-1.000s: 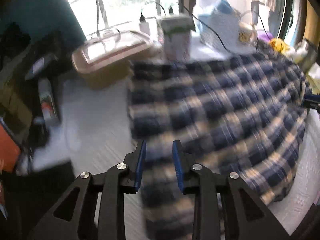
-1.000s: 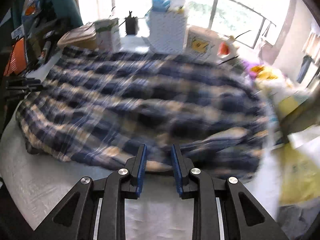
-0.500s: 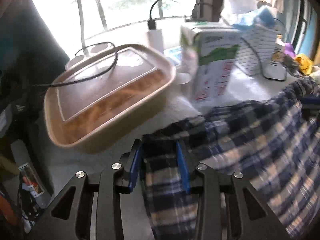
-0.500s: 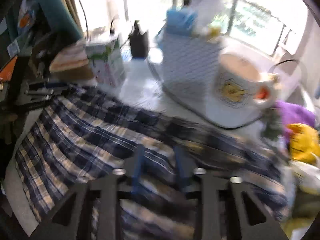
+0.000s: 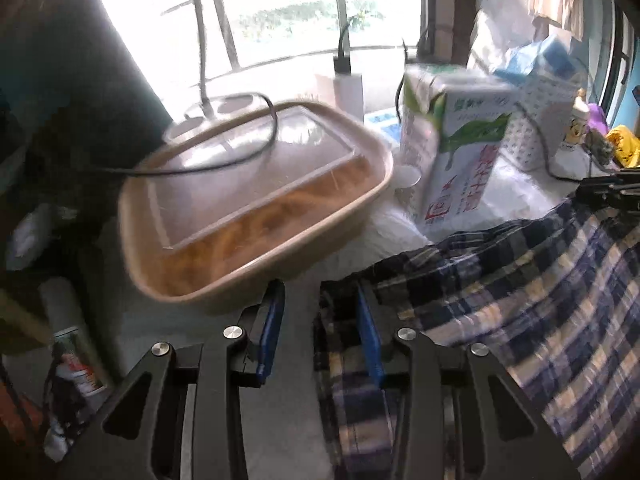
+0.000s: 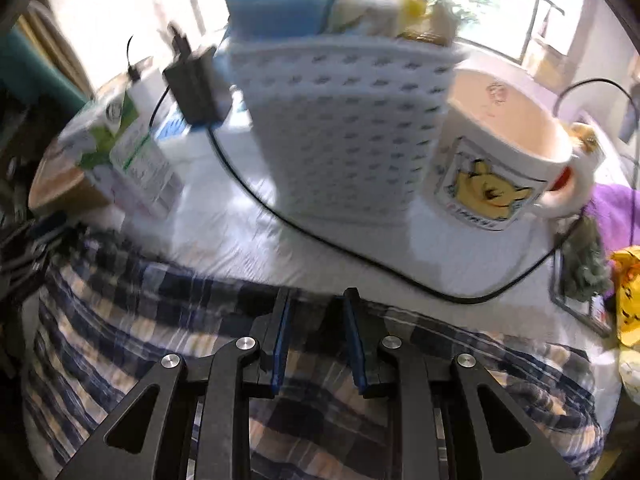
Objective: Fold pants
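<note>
Both grippers spread apart at the far edge of the plaid pants.

Left wrist view: the left gripper (image 5: 320,320) is parted at the corner of the plaid pants (image 5: 520,312); the cloth edge lies against its right finger, gap mostly bare, just beside a lidded beige container (image 5: 256,208) and milk carton (image 5: 456,160). Right wrist view: the right gripper (image 6: 316,320) stands parted over the pants' (image 6: 160,320) far hem, cloth between the pads, near a white basket (image 6: 340,132), a bear mug (image 6: 496,160) and a black cable (image 6: 320,236).

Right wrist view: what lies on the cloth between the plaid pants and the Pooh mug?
In the right wrist view, a black cable crosses between plaid pants and Pooh mug.
</note>
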A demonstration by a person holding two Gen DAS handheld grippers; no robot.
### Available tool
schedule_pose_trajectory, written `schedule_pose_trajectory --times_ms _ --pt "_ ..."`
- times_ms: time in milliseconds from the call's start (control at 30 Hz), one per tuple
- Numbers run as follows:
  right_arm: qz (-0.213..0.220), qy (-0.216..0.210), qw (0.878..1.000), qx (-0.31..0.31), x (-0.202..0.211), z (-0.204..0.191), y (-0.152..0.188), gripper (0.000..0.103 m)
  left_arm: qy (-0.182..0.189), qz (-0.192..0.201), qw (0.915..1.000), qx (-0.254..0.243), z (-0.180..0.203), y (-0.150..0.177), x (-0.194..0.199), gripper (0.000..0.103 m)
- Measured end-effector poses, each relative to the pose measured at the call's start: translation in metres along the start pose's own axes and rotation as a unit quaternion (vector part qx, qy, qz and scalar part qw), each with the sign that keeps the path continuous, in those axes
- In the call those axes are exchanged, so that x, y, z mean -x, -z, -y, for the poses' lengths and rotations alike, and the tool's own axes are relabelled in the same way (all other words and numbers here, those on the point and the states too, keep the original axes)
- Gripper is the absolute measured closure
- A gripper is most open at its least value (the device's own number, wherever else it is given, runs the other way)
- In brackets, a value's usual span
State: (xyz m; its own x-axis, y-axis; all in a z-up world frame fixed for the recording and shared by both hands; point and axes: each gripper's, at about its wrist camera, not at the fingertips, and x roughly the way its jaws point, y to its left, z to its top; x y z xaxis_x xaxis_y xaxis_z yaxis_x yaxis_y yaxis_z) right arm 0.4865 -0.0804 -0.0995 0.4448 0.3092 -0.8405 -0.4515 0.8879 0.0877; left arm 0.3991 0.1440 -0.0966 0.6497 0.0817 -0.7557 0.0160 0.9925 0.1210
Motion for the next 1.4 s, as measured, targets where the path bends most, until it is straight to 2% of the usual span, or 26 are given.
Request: schedule_pose_trajectory --times_ms 133,233,267,367,400,500,533,600,633,800,967,1067,1100,1167,1267,1333,1400 --pt "0.047 0.003 0.999 0.008 0.045 0.000 0.022 0.076 0.015 0.026 0.9995 -0.007 0.005 0.009 0.043 0.066" --pt "0.051 -0.019 0.998 0.024 0.071 -0.007 0.054 0.076 0.044 0.033 0.9982 -0.024 0.021 0.020 0.068 0.065" --pt "0.052 -0.024 0.998 0.030 0.076 -0.011 0.066 0.076 0.058 0.032 0.9975 -0.025 0.028 0.024 0.075 0.065" --pt "0.042 -0.041 0.997 0.058 0.078 -0.031 0.101 0.076 0.134 0.020 0.9902 -0.033 0.050 0.036 0.084 0.065" --pt "0.037 -0.040 0.996 0.069 0.075 -0.037 0.111 0.076 0.146 0.010 0.9881 -0.045 0.061 0.041 0.081 0.065" --pt "0.015 -0.019 0.996 0.082 0.059 -0.044 0.141 0.076 0.137 -0.027 0.9884 -0.060 0.074 0.048 0.060 0.065" --pt "0.038 -0.013 0.995 0.089 0.064 -0.045 0.149 0.076 0.139 -0.038 0.9882 -0.053 0.072 0.048 0.051 0.065" --pt "0.039 -0.006 0.995 0.097 0.070 -0.045 0.157 0.076 0.125 -0.057 0.9899 -0.034 0.064 0.052 0.035 0.065" --pt "0.038 -0.007 0.995 0.094 0.073 -0.043 0.162 0.076 0.127 -0.045 0.9904 -0.031 0.061 0.052 0.034 0.065" --pt "0.036 -0.006 0.995 0.093 0.088 -0.030 0.191 0.075 0.095 -0.040 0.9938 -0.042 0.049 0.042 0.024 0.063" --pt "0.048 -0.010 0.996 0.078 0.093 -0.029 0.218 0.075 0.086 -0.043 0.9949 -0.031 0.031 0.034 0.017 0.063" --pt "0.047 -0.007 0.997 0.067 0.101 -0.024 0.231 0.074 0.045 -0.051 0.9976 -0.010 0.019 0.035 0.025 0.063" --pt "0.044 -0.002 0.997 0.061 0.103 -0.023 0.233 0.074 0.044 -0.045 0.9980 -0.004 0.016 0.035 0.033 0.063" --pt "0.046 0.007 0.998 0.049 0.109 -0.019 0.236 0.074 0.046 -0.030 0.9985 -0.003 0.016 0.038 0.055 0.063" --pt "0.091 0.002 0.996 0.017 0.131 -0.007 0.233 0.074 0.066 -0.014 0.9977 -0.010 0.032 0.048 0.087 0.063" --pt "0.120 0.009 0.993 0.010 0.142 0.000 0.225 0.074 0.092 -0.014 0.9955 -0.017 0.052 0.060 0.102 0.063" --pt "0.133 0.028 0.991 0.001 0.140 0.010 0.213 0.068 0.124 -0.028 0.9917 -0.023 0.074 0.072 0.108 0.063"
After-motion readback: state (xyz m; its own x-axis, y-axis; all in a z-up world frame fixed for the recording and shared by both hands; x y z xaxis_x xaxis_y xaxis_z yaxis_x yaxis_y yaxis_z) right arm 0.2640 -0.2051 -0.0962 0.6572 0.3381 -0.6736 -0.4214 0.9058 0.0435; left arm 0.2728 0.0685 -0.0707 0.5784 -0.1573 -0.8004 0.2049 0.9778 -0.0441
